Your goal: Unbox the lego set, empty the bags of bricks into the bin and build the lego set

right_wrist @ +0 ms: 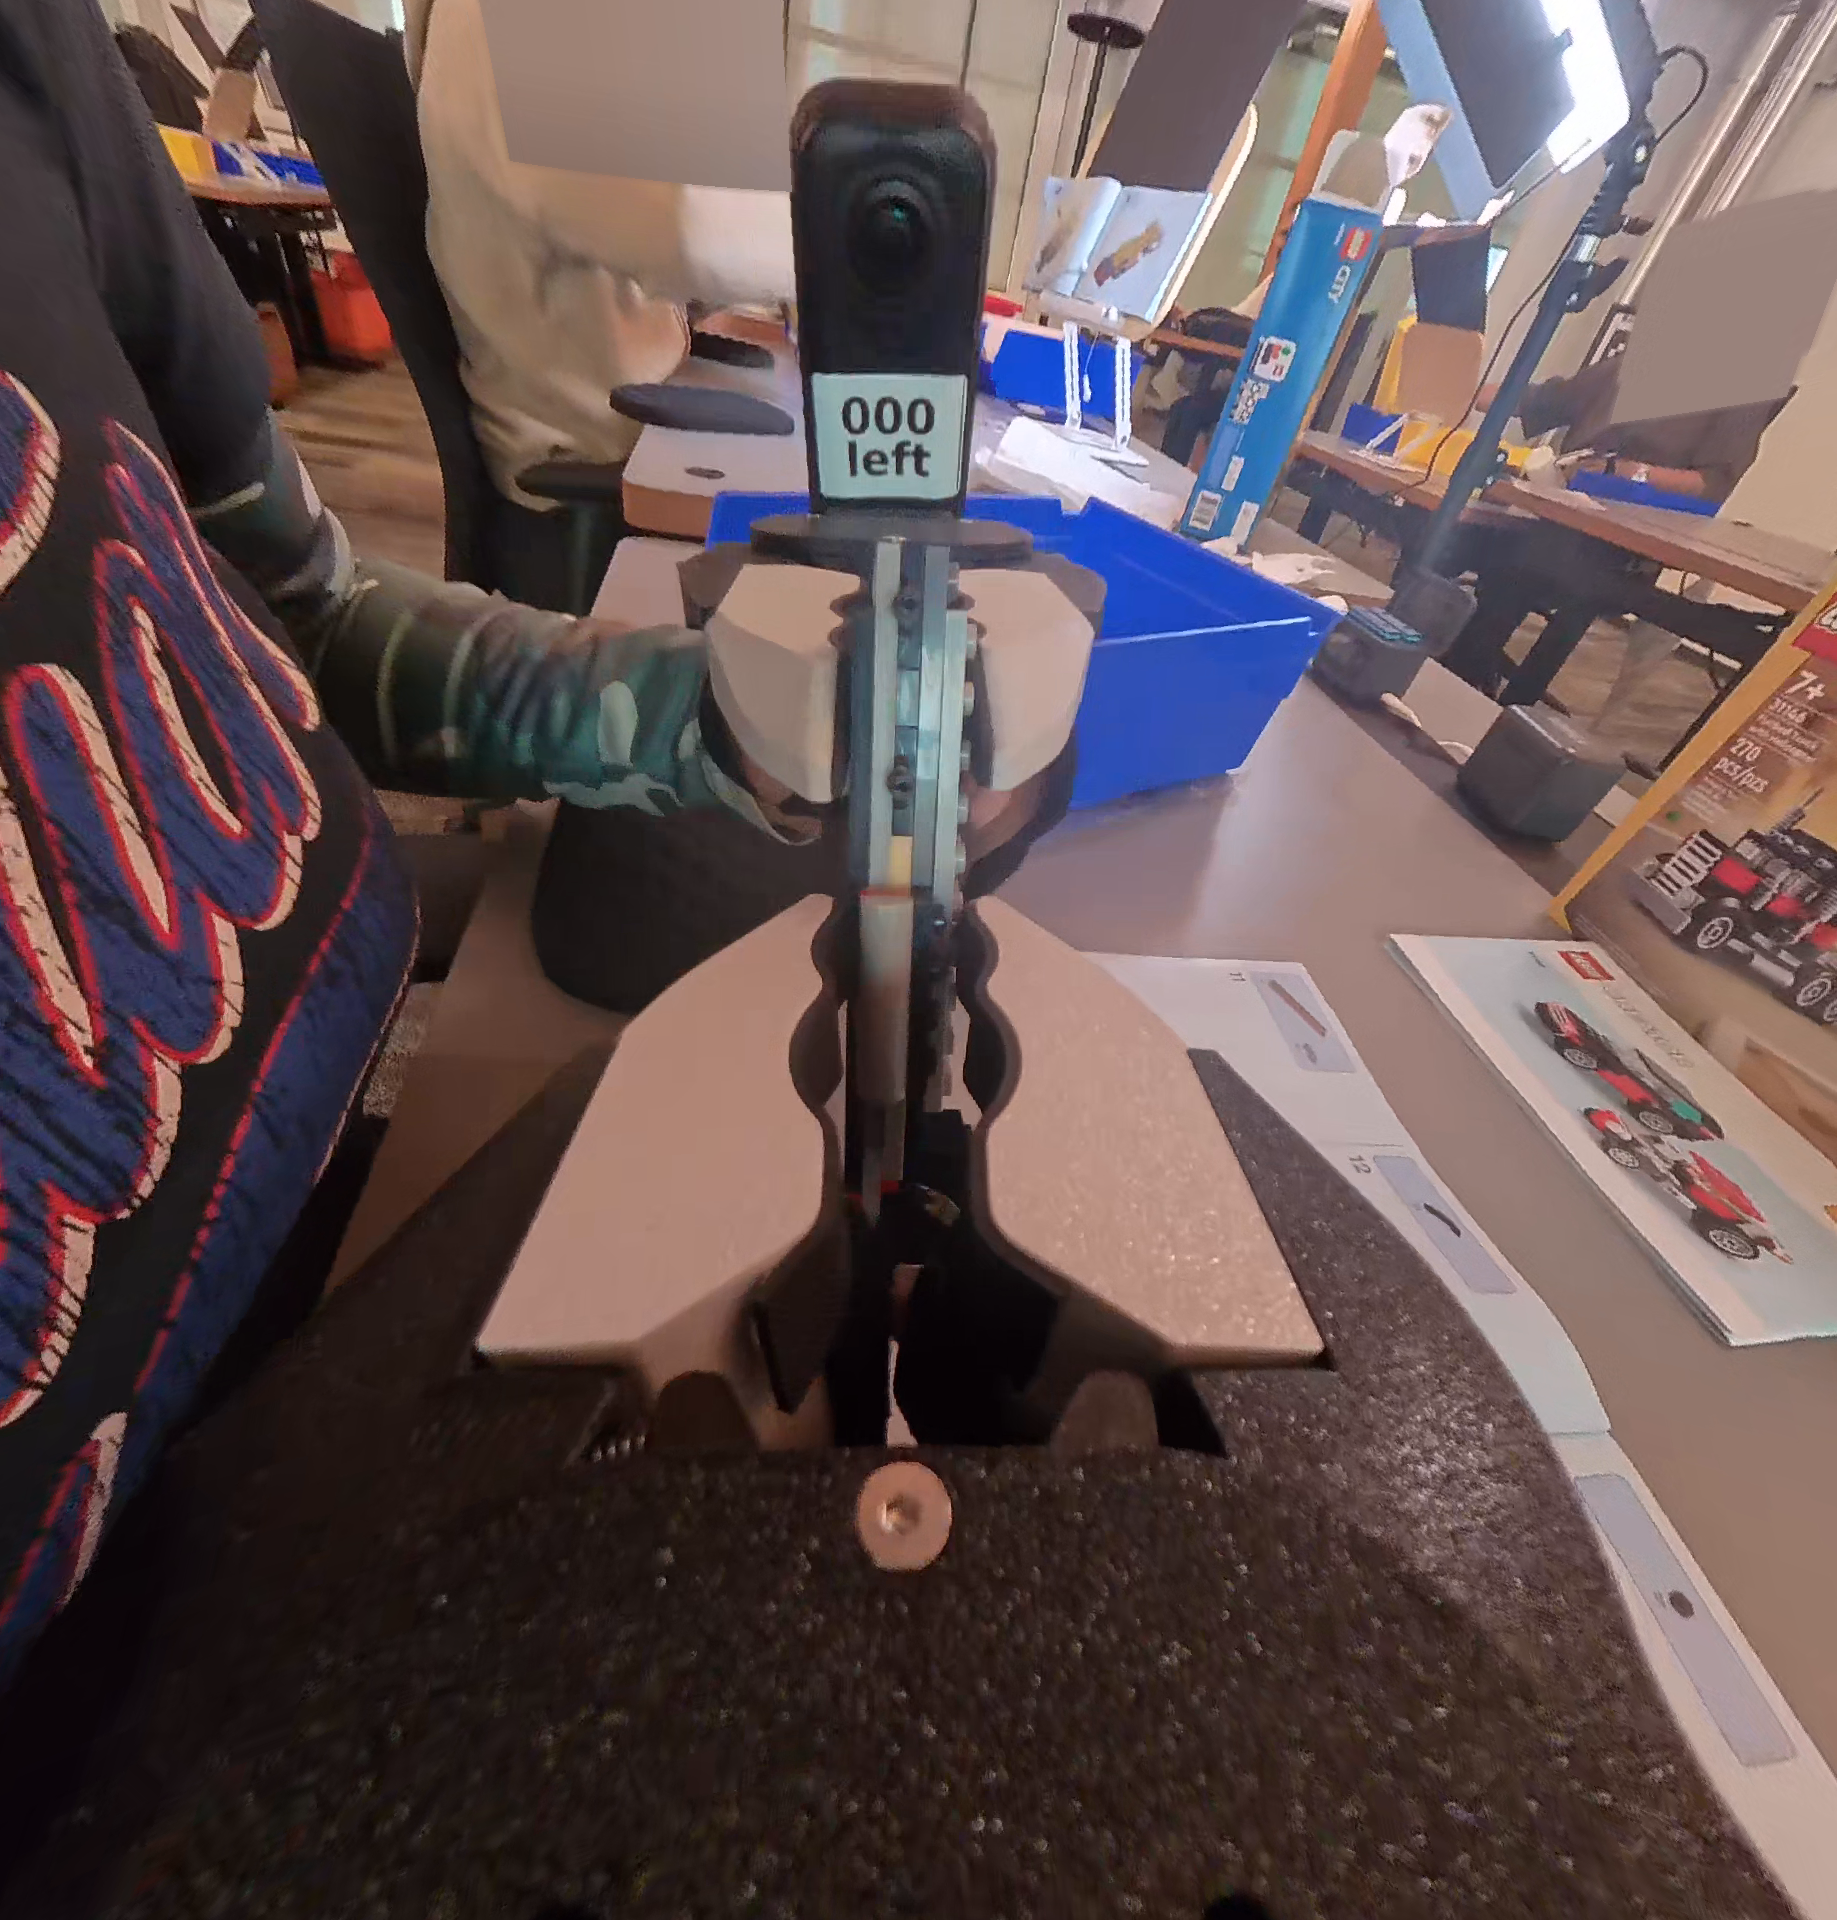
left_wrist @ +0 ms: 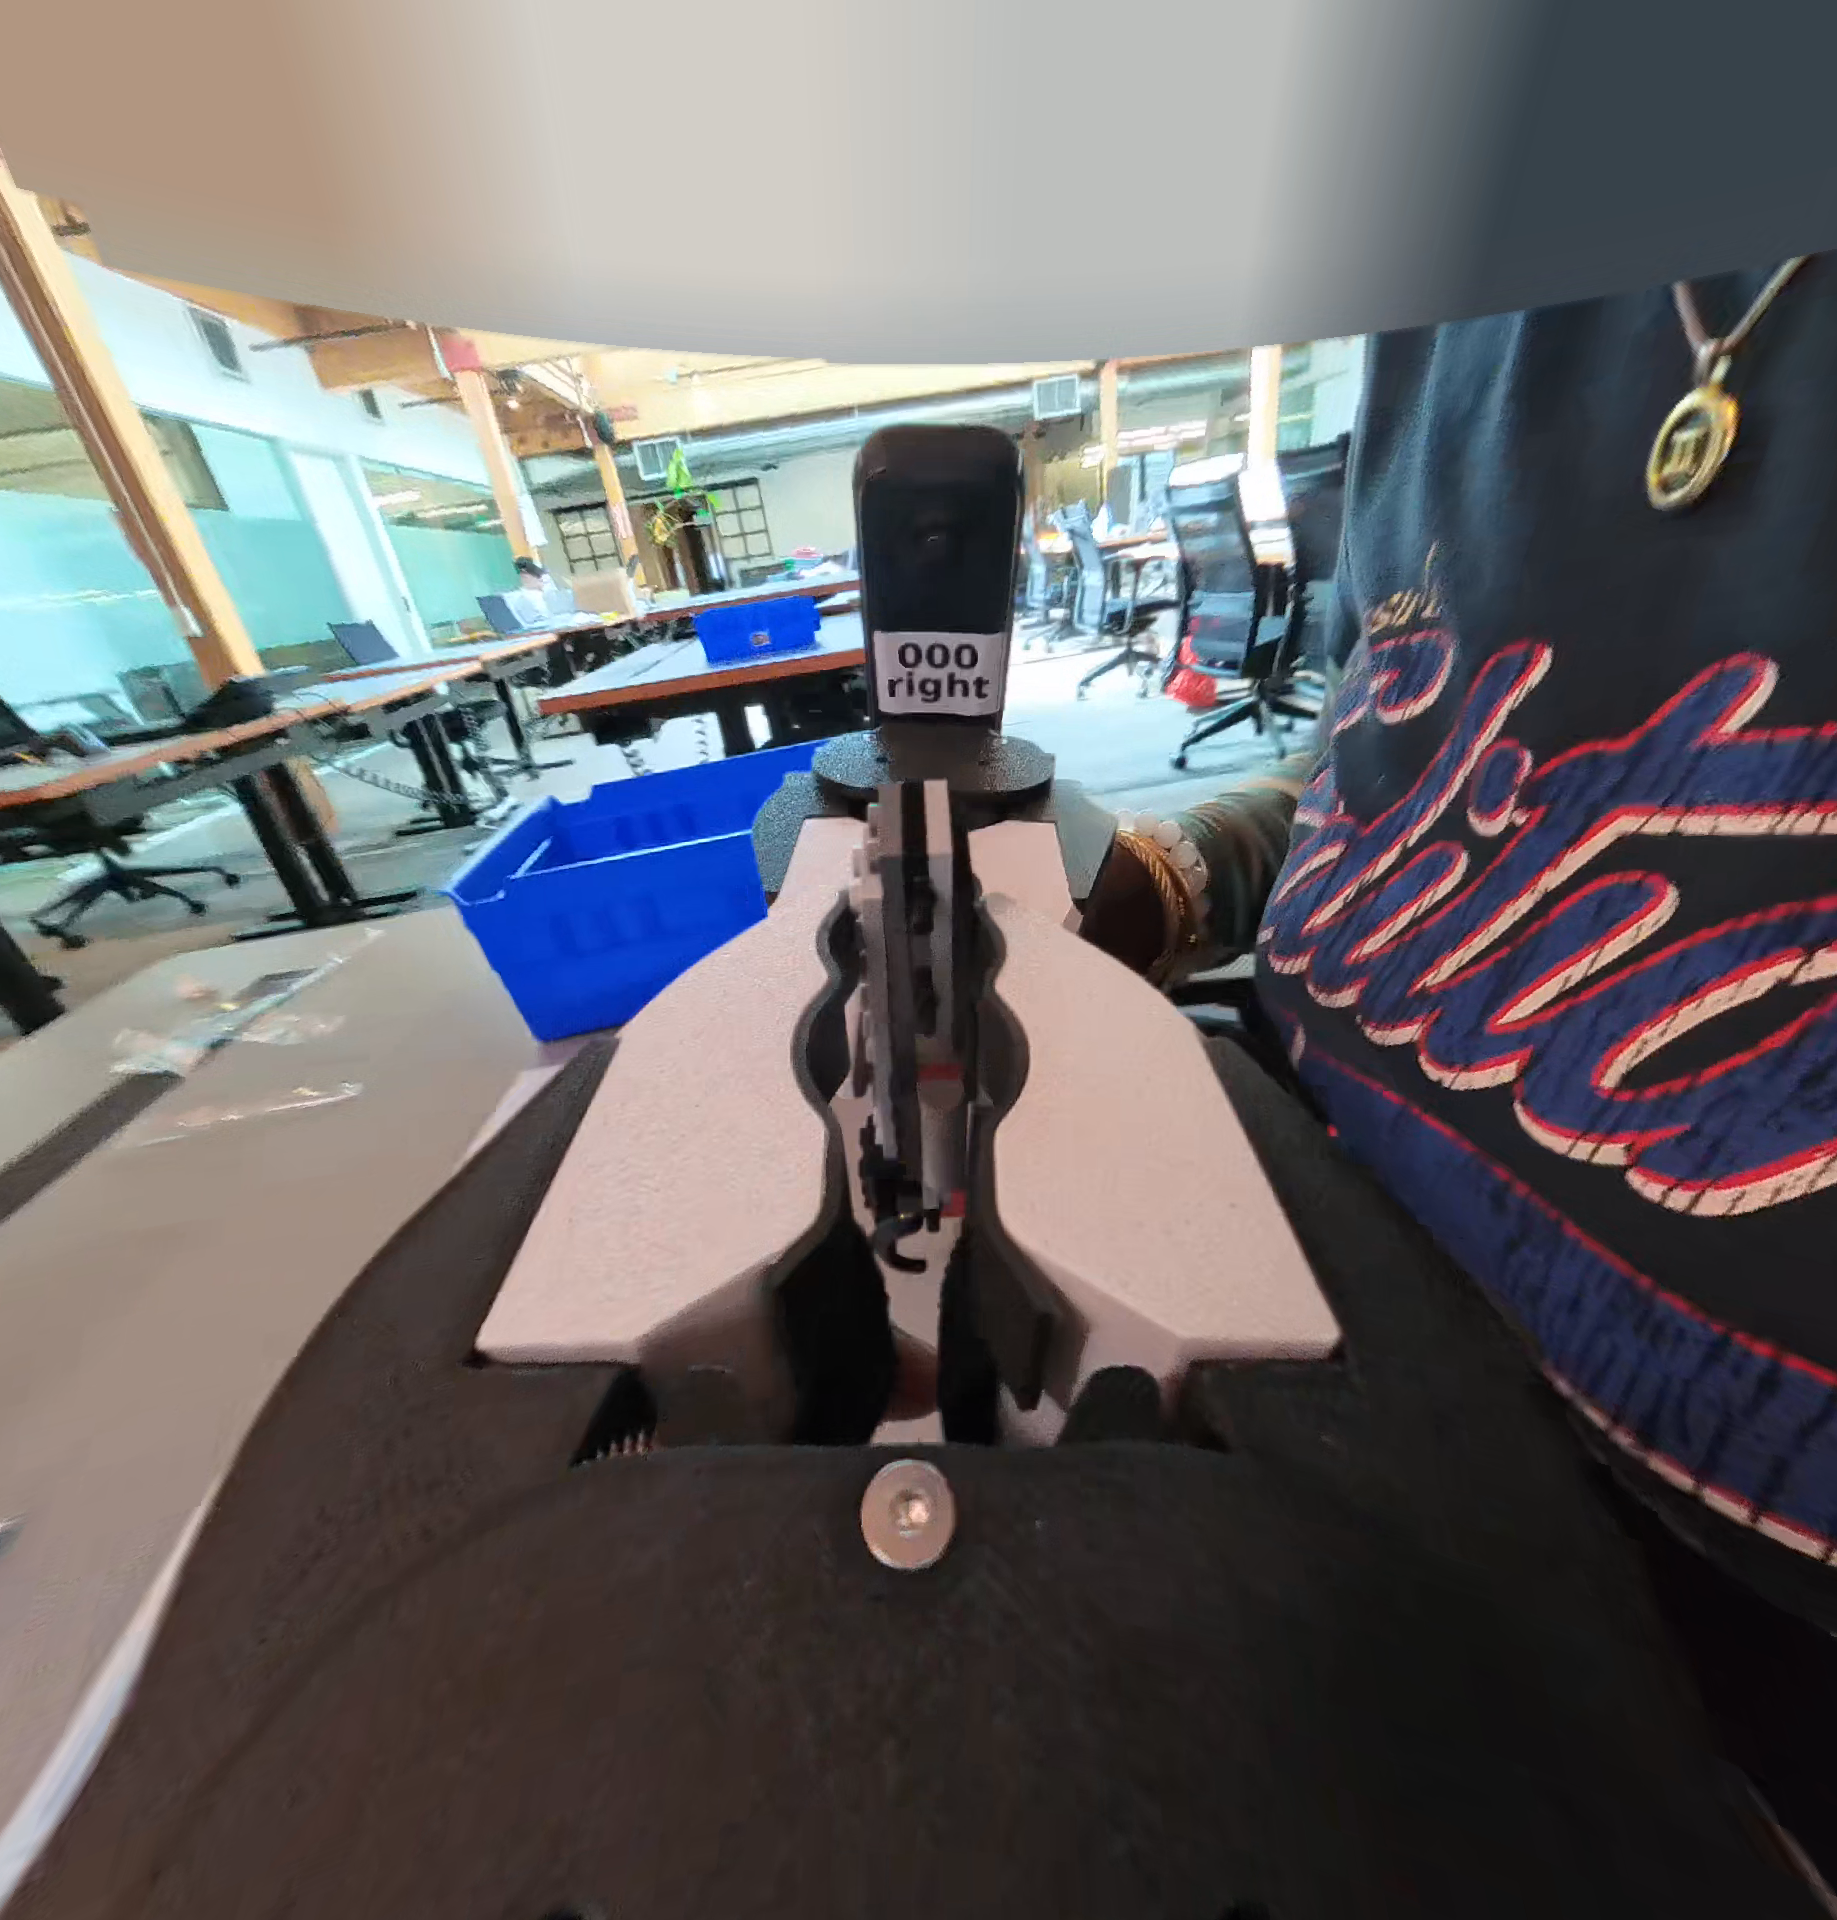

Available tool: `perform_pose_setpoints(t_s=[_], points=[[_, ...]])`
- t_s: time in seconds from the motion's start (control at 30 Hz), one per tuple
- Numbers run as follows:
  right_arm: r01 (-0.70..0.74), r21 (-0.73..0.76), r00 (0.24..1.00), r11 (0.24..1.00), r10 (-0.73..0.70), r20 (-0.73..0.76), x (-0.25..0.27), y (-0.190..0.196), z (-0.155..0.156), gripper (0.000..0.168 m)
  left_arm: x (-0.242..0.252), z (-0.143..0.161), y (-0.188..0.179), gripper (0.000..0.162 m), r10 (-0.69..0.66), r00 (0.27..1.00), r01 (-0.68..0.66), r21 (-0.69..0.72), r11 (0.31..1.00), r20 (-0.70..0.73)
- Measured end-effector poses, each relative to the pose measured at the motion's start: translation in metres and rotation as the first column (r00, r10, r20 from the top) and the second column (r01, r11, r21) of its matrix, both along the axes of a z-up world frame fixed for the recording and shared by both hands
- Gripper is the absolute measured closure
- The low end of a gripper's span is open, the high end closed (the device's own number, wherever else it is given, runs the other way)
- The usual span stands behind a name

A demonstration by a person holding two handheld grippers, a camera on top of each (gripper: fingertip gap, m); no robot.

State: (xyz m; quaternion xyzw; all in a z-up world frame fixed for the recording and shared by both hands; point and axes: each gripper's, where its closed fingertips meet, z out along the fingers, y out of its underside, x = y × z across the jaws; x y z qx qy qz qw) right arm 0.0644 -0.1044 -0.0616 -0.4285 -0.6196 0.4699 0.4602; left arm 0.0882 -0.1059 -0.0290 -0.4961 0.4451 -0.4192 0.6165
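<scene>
Between both grippers, left gripper (left_wrist: 909,1039) and right gripper (right_wrist: 898,1039) clamp 1 lego assembly (right_wrist: 909,727).

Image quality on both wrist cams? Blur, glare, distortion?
Left wrist view: strong fisheye bend, table smeared, lego assembly fairly sharp in the left gripper. Right wrist view: light panel blown out, booklet sharp, right gripper sharp, background soft.

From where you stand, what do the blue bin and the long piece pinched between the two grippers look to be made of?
The blue bin looks like moulded plastic: even colour, glossy, thin stiff walls. The long grey piece seems to be hard plastic bricks: stacked layers with small studs, a smooth, slight sheen.
</scene>
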Motion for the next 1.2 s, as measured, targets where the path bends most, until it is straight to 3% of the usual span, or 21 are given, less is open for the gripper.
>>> perform_pose_setpoints(t_s=[0.2,0.33,0.4,0.47,0.5,0.67,0.8,0.9,1.0,1.07,1.13,1.2], points=[[-0.002,0.091,0.999,0.996,-0.002,0.041,0.001,-0.006,-0.001,0.149,0.001,-0.004,-0.008,0.142,-0.02,0.998,0.017,-0.059,0.998,-0.053],[0.02,0.036,0.999,0.999,-0.019,-0.029,-0.001,-0.004,0.01,0.149,-0.001,0.006,-0.004,0.142,0.018,0.999,-0.019,-0.032,0.999,-0.041],[0.008,0.02,0.999,1.0,-0.006,-0.054,-0.002,-0.006,0.015,0.149,-0.001,-0.001,0.001,0.126,0.05,0.996,-0.05,0.003,0.999,-0.071],[-0.003,0.002,0.998,1.0,0.003,-0.059,-0.003,-0.008,0.016,0.149,0.001,0.004,-0.006,0.142,-0.001,1.0,0.002,0.03,1.0,-0.025],[-0.002,-0.005,0.998,1.0,0.001,-0.061,-0.003,-0.009,0.017,0.149,0.001,0.005,-0.007,0.142,-0.005,1.0,0.005,0.024,1.0,-0.016],[-0.021,-0.023,0.999,0.999,0.022,0.025,0.0,-0.014,0.005,0.15,0.003,-0.01,-0.012,0.141,-0.052,0.996,0.039,-0.166,0.985,-0.075],[-0.085,-0.056,0.994,0.995,0.089,0.057,-0.003,-0.023,0.001,0.15,0.001,-0.016,-0.02,0.14,-0.086,0.989,0.056,-0.232,0.971,-0.121],[-0.072,-0.081,0.997,0.994,0.074,0.026,-0.006,-0.021,0.001,0.15,-0.001,-0.016,-0.017,0.14,-0.074,0.987,0.042,-0.223,0.974,-0.14],[-0.033,0.016,0.996,0.999,0.035,-0.086,-0.009,-0.018,0.015,0.149,-0.003,-0.001,-0.014,0.141,-0.037,0.998,0.031,-0.118,0.993,-0.053],[-0.039,-0.055,0.996,0.998,0.034,-0.086,-0.009,-0.015,0.018,0.145,-0.007,0.003,-0.012,0.141,-0.034,0.999,0.032,-0.102,0.994,-0.012],[0.0,-0.02,0.995,1.0,-0.002,-0.1,-0.007,-0.008,0.017,0.136,-0.009,0.004,-0.011,0.142,-0.03,1.0,0.03,-0.091,0.995,0.002],[0.001,0.043,0.998,0.999,0.002,-0.064,-0.006,-0.01,0.012,0.139,-0.009,0.004,-0.012,0.142,-0.016,1.0,0.016,-0.053,0.998,-0.008]])
